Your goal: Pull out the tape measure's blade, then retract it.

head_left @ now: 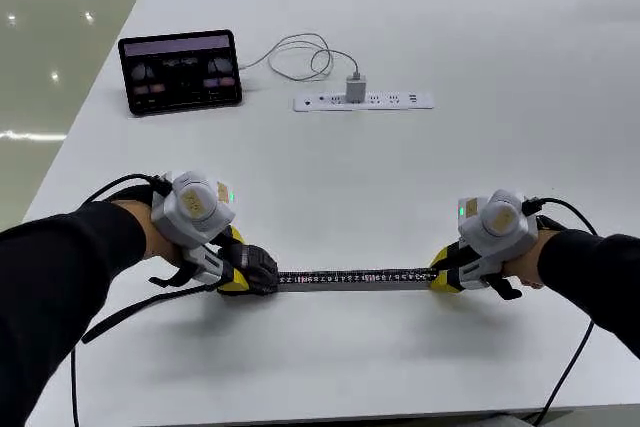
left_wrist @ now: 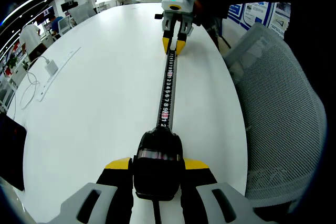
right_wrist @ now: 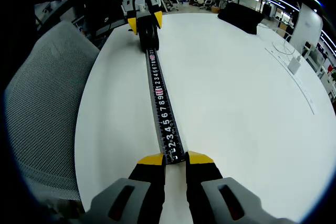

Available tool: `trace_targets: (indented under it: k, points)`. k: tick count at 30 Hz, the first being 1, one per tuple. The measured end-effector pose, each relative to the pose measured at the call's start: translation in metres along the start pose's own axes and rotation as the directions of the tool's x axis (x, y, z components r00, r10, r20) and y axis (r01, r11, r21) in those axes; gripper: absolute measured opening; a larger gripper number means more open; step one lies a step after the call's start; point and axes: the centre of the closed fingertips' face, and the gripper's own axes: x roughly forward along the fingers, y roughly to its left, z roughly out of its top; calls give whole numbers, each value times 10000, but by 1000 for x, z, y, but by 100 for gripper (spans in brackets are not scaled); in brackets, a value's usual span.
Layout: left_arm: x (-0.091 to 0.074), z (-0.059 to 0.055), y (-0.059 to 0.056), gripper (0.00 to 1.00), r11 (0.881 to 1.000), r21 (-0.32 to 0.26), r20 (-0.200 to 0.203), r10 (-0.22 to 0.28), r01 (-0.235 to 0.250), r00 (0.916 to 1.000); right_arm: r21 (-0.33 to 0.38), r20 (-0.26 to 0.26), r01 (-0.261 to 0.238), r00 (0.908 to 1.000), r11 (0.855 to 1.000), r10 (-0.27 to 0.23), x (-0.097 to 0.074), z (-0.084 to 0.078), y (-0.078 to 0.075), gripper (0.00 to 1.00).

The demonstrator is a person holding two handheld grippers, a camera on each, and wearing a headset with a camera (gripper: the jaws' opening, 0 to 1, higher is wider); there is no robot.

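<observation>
A black tape measure case (head_left: pixel 255 269) (left_wrist: pixel 157 158) lies on the white table (head_left: pixel 400 167), held by my left gripper (head_left: pixel 236 274) (left_wrist: pixel 157 164), which is shut on it. Its grey numbered blade (head_left: pixel 355 278) (left_wrist: pixel 167 98) (right_wrist: pixel 161 103) is drawn out flat along the table toward the right. My right gripper (head_left: pixel 443 277) (right_wrist: pixel 174 159) is shut on the blade's end. In the right gripper view the case (right_wrist: pixel 148 32) and left gripper (right_wrist: pixel 143 24) sit at the far end; in the left gripper view the right gripper (left_wrist: pixel 173 45) does.
A tablet (head_left: pixel 180 71) stands at the back left, with a white power strip (head_left: pixel 363 101) and a looped charger cable (head_left: pixel 300 55) beside it. A grey mesh chair (left_wrist: pixel 273 103) (right_wrist: pixel 47 103) stands just off the table's near edge.
</observation>
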Motion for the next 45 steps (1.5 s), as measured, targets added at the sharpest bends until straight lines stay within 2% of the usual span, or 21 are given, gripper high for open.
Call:
trace_targets:
  k: [33, 35, 41, 45]
  points:
    - [-1, 3, -3, 30, 10000, -62, 109, 58, -57, 9999, 80, 27, -83, 10000, 9999, 83, -1, 0, 1, 10]
    - [-1, 3, -4, 31, 9998, 202, 57, 87, -88, 9999, 24, 1, -104, 9999, 9999, 104, -1, 0, 0, 10]
    - [-1, 4, -2, 31, 9998, 97, 267, 184, -187, 9995, -204, -102, -134, 9999, 9997, 132, 0, 0, 0, 11]
    - [0, 5, -1, 31, 9999, 83, 110, 122, -123, 9999, -228, -172, -186, 9997, 9996, 182, 1, 0, 0, 11]
